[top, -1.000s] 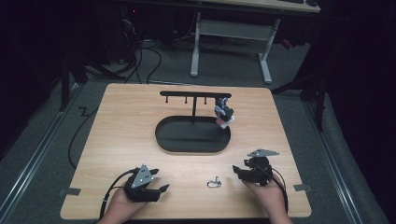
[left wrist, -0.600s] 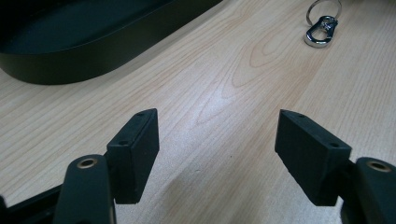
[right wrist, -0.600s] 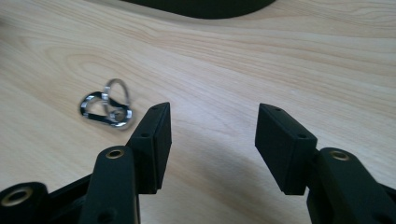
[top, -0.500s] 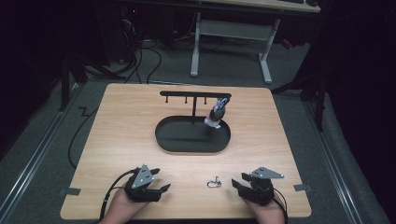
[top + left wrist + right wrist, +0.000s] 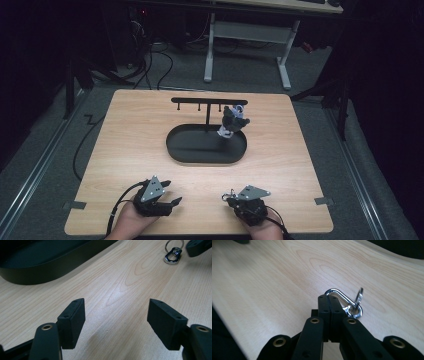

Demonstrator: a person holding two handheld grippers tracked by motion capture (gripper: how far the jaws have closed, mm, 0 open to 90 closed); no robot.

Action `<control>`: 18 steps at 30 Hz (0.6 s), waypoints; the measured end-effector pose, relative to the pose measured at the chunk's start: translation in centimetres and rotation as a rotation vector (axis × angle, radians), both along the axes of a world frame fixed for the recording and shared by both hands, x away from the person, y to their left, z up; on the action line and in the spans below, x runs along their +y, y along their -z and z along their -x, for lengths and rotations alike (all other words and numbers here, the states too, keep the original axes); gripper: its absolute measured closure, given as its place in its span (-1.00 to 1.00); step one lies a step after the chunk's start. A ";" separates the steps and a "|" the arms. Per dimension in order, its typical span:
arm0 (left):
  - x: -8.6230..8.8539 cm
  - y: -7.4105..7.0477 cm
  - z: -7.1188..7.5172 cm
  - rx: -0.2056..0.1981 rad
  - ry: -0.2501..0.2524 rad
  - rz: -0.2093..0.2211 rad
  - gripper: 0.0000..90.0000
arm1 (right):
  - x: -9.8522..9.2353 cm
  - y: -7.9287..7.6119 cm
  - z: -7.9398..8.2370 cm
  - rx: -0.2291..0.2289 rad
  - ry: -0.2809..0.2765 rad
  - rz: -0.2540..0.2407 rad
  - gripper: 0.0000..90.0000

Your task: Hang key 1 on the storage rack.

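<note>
One keyring clip (image 5: 347, 302), one tray (image 5: 206, 145)

right gripper (image 5: 231, 198) moved left to the metal clip (image 5: 229, 194), jaws just closed on it

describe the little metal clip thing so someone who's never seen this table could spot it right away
Start at the wooden table and go to its near edge, on the person's side of the black oval tray. There the right gripper has its jaws shut on a small carabiner clip with a key ring through its end. It is the one shiny silver item near the matte black grippers.
</note>
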State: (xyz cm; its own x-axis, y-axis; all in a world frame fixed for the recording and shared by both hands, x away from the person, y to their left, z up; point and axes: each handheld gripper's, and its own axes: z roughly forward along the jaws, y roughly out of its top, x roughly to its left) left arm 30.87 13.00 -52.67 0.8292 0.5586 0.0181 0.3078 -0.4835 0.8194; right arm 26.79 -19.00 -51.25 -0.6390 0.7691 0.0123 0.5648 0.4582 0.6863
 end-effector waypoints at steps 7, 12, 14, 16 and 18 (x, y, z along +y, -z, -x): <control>0.5 -0.1 0.1 0.000 -0.012 0.005 -0.30 | 1.1 0.3 -1.4 -0.032 0.034 0.033 1.00; 0.5 -0.1 0.0 0.001 -0.015 0.009 -0.30 | 0.1 0.4 -1.3 -0.023 0.047 0.056 1.00; 0.4 -0.1 0.0 -0.001 -0.012 0.006 -0.30 | -1.0 0.3 -1.1 -0.027 0.063 0.060 1.00; 0.4 -0.1 0.0 0.000 -0.006 0.002 -0.30 | -2.9 0.3 -0.9 -0.035 0.099 0.065 1.00; 0.2 -0.1 0.0 -0.001 -0.002 0.004 -0.30 | -4.3 0.3 -0.9 -0.028 0.126 0.055 1.00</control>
State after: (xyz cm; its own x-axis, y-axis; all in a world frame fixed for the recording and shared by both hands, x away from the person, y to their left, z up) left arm 30.84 13.24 -52.55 0.8279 0.5606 0.0167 0.3079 -0.4792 0.8219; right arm 27.72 -23.29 -51.59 -0.5368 0.8423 -0.0486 0.6013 0.4224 0.6783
